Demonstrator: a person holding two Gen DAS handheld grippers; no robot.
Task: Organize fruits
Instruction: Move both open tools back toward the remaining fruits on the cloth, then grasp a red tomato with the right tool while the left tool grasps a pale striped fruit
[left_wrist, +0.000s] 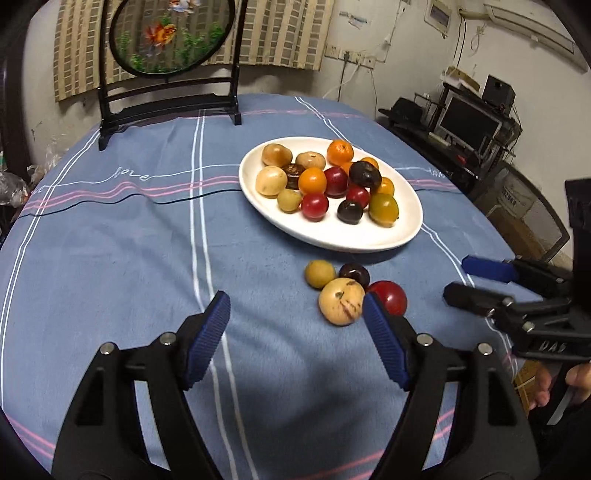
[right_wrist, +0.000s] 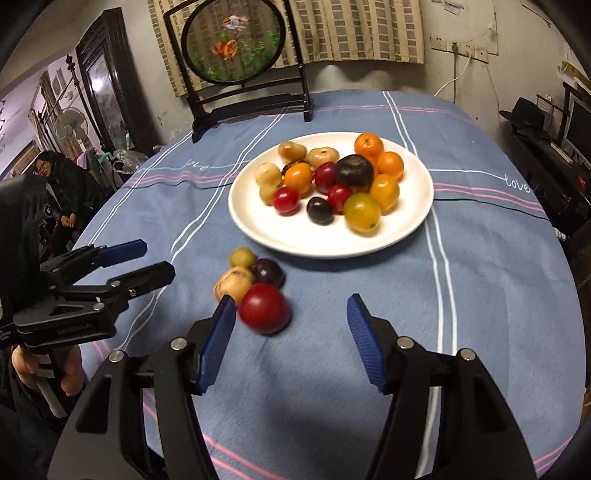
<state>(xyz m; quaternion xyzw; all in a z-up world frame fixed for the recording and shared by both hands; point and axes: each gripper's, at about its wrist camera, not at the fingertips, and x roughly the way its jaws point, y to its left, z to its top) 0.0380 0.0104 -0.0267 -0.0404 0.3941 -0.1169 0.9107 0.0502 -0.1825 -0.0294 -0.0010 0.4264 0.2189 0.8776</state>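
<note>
A white plate (left_wrist: 332, 242) (right_wrist: 255, 229) in the middle of the blue tablecloth holds several small fruits: orange, red, dark purple and tan. In front of it a small cluster lies on the cloth: a tan fruit (left_wrist: 341, 301) (right_wrist: 234, 282), a red fruit (left_wrist: 388, 297) (right_wrist: 264, 308), a dark fruit (left_wrist: 354, 275) (right_wrist: 269, 271) and a yellow-green fruit (left_wrist: 319, 273) (right_wrist: 242, 257). My left gripper (left_wrist: 295, 325) (right_wrist: 157, 258) is open and empty, its right finger close beside the tan fruit. My right gripper (right_wrist: 291, 321) (left_wrist: 456, 278) is open, and the blurred red fruit lies just ahead of its left finger, not pressed.
A round goldfish screen on a black stand (left_wrist: 166, 99) (right_wrist: 251, 99) stands at the table's back edge. A seated person (right_wrist: 62, 184) is beyond the table's left side. A desk with a monitor (left_wrist: 469, 122) is off to the right.
</note>
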